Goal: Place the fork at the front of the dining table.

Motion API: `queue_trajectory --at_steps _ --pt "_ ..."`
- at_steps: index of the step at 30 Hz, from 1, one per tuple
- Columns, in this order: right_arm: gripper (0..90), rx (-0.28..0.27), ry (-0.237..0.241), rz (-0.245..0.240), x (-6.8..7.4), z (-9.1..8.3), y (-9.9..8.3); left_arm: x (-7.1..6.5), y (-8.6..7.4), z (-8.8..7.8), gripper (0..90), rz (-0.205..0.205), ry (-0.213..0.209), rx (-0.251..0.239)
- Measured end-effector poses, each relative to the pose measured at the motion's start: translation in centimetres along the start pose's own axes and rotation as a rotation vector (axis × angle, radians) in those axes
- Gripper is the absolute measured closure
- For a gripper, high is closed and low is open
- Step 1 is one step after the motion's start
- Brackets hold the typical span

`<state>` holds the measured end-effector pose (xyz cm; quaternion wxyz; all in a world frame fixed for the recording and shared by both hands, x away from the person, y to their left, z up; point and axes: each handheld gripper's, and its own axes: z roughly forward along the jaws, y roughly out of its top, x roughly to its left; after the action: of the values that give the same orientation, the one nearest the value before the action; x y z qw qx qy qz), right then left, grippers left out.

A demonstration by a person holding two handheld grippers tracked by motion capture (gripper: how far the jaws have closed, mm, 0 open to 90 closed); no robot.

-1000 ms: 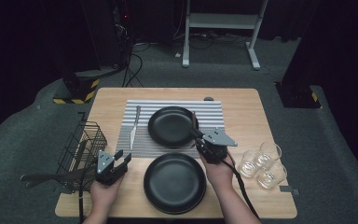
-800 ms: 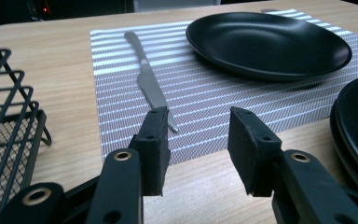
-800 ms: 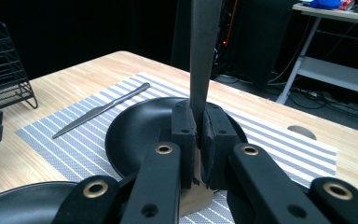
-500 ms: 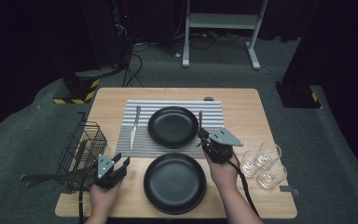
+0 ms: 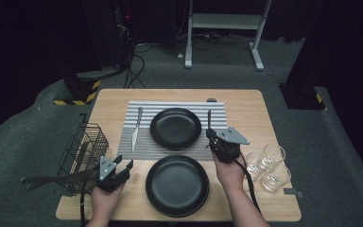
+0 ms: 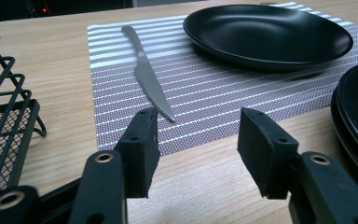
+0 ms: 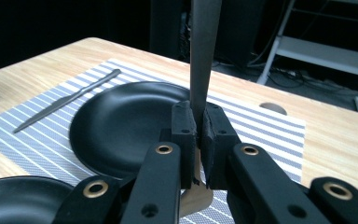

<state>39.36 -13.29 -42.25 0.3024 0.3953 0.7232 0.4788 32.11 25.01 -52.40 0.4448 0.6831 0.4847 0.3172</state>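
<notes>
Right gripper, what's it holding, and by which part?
The right gripper clamps a slim metal utensil near its lower end; which utensil cannot be told.

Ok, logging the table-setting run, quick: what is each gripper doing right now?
Left gripper: open, jaws have just been opening, nothing between them.
Right gripper: shut on a utensil handle, beside the far plate.
</notes>
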Motion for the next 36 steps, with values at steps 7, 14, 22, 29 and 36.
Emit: queue_trajectory --at_steps 7,14,22,29,36 --pt "84.9 0.042 -0.013 0.048 -0.8 1.1 -0.9 0.3 0.0 0.0 47.5 -0.02 -0.025 -0.001" --pt "84.9 0.097 -0.011 0.077 -1.2 2.8 -2.0 0.2 0.0 0.1 47.2 -0.02 -0.024 0.003" --pt "84.9 0.115 -0.006 0.102 -1.4 3.9 -2.5 0.3 0.0 0.0 46.8 -0.024 -0.038 0.0" --pt "84.9 0.138 -0.022 0.09 -1.3 4.6 -2.8 0.5 0.0 0.0 46.9 -0.05 -0.05 -0.003" --pt "84.9 0.149 -0.027 0.101 -1.6 5.3 -3.0 0.7 0.0 0.0 47.1 -0.06 -0.053 -0.01"
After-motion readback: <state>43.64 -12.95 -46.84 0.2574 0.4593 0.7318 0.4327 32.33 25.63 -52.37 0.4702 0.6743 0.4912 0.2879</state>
